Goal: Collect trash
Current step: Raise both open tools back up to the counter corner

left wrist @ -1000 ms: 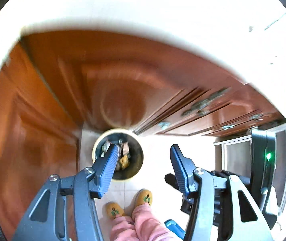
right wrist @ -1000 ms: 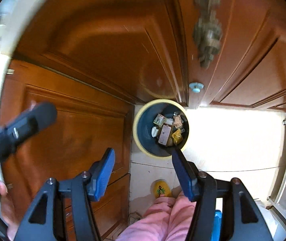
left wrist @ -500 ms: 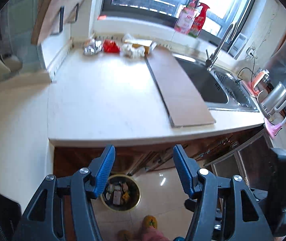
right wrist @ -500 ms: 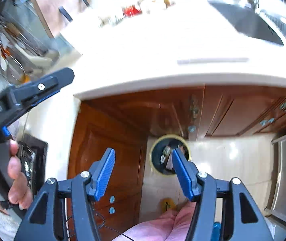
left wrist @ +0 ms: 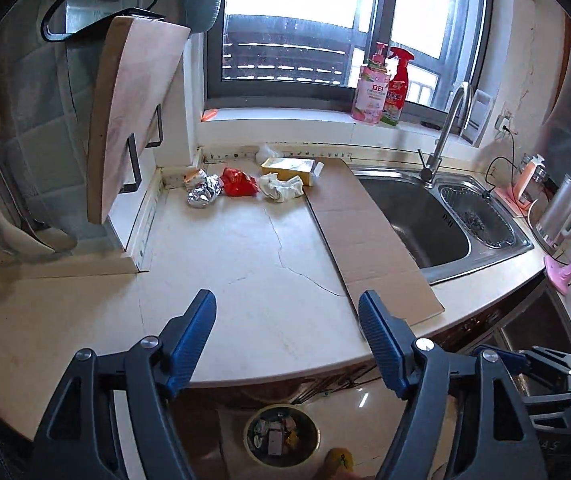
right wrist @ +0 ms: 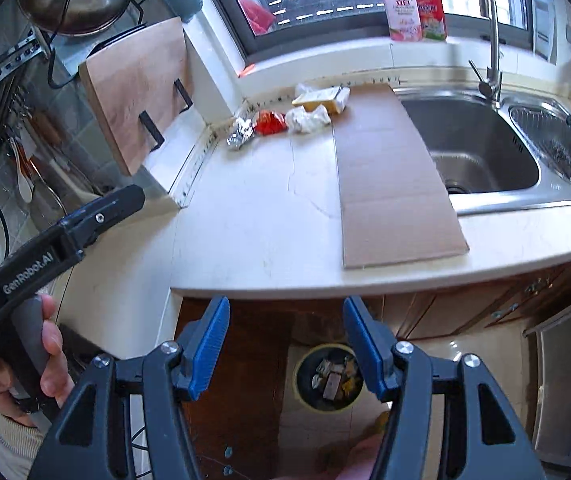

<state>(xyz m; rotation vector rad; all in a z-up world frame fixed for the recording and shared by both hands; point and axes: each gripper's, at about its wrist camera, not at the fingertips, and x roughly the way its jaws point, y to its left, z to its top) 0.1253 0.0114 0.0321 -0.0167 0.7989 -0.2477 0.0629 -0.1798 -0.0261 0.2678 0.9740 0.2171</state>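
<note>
Trash lies at the back of the pale countertop [left wrist: 245,264]: a crumpled foil ball [left wrist: 204,193], a red wrapper [left wrist: 238,182], a wad of white paper [left wrist: 281,187] and a yellow box [left wrist: 291,169]. The same heap shows in the right wrist view: foil ball [right wrist: 240,133], red wrapper [right wrist: 270,122], white paper [right wrist: 307,119], yellow box [right wrist: 321,98]. My left gripper [left wrist: 287,312] hovers over the counter's front part, its jaws opening with nothing between them. My right gripper [right wrist: 285,320] stands open and empty past the counter's edge. A round bin [right wrist: 329,376] holding several scraps stands on the floor below.
A flat cardboard sheet [left wrist: 369,236] lies beside the steel sink [left wrist: 417,216] with its tap [left wrist: 447,128]. A wooden cutting board [left wrist: 129,108] leans in a rack at the left. Bottles [left wrist: 381,88] stand on the windowsill. A hand [right wrist: 45,360] holds the left gripper's handle.
Both grippers have risen from just above the floor bin in front of the cabinet doors to counter height. The left jaws have spread wider; the right jaws look the same.
</note>
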